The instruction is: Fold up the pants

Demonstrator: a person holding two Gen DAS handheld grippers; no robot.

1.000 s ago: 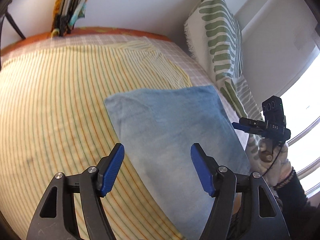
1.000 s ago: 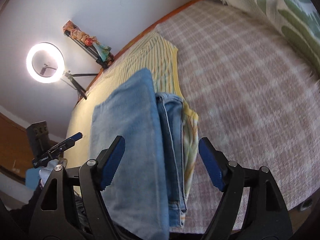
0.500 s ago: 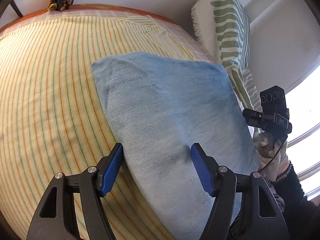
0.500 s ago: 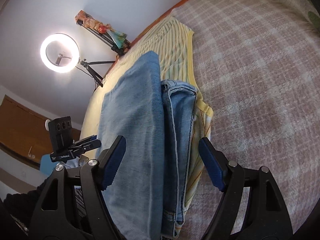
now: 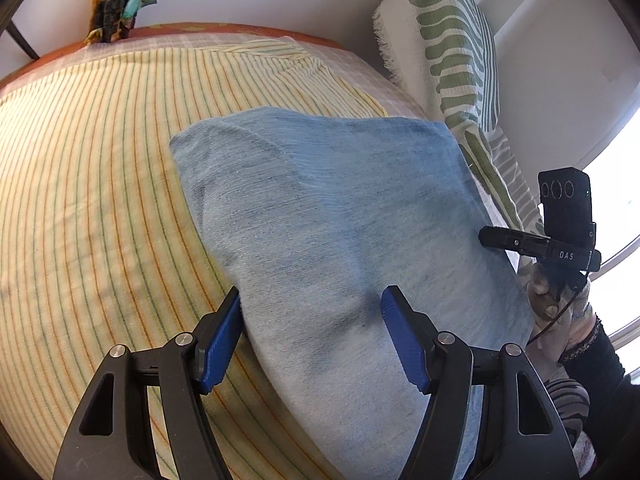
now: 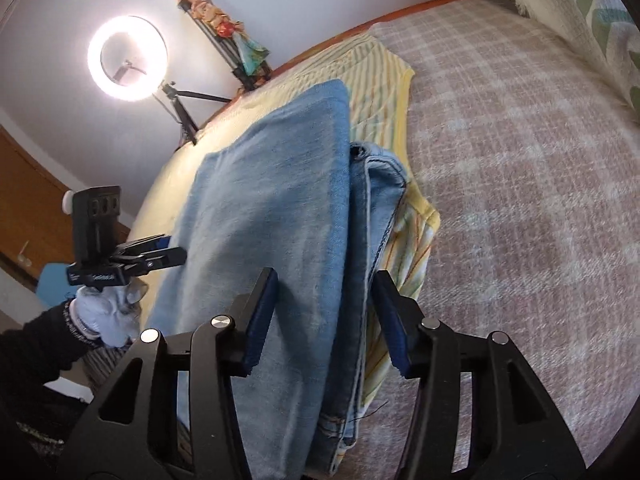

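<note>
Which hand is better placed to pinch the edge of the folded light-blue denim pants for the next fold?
Right, probably. The right gripper straddles the stacked side edges of the folded light-blue denim pants, its jaws having just been closing around them. The left gripper stands open, mostly over the flat top panel.

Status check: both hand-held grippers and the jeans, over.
Left hand-held gripper open at the folded jeans edge. Right hand-held gripper just closing around the jeans' stacked edge, grip unconfirmed. Jeans on striped sheet. Nothing in the way.
</note>
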